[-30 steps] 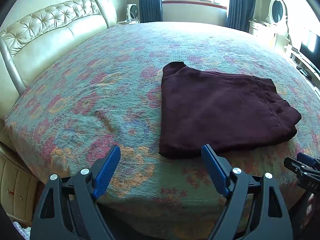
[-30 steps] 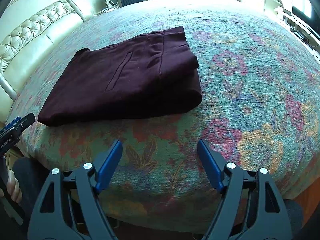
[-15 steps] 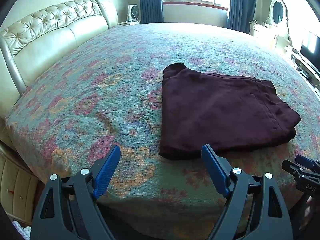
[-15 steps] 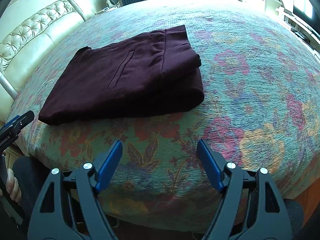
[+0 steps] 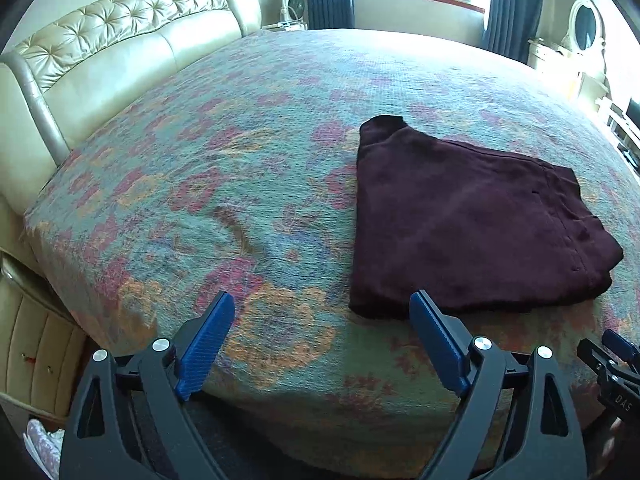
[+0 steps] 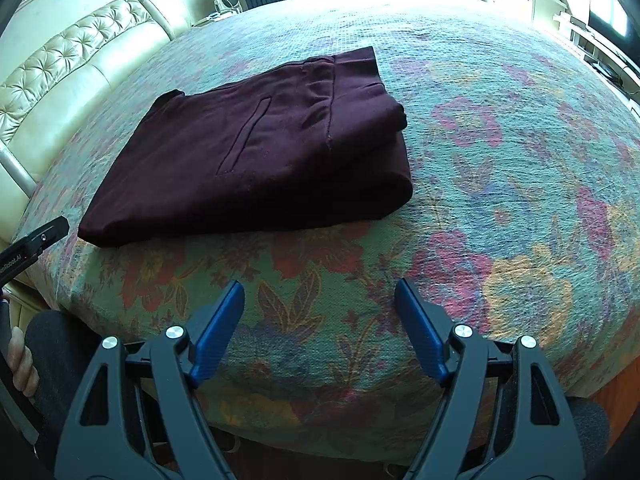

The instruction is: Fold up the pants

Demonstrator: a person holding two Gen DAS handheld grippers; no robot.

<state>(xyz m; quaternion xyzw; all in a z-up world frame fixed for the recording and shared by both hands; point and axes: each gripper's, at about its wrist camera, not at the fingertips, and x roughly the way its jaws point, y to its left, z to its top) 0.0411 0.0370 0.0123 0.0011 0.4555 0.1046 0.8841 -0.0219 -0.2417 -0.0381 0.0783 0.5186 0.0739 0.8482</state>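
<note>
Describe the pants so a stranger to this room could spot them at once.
Start at the big bed with the floral cover and cream tufted headboard. Near its foot edge lie the pants, folded into a flat bundle. They are plain dark maroon, the only solid-coloured thing on that patterned cover.

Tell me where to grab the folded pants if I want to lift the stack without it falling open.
Probably the thick folded edge of the pants nearest the bed's front, coming in low from that side. The layers stack there into one rounded roll, so one pinch catches them all. Both the left gripper and right gripper hang open just short of it.
</note>
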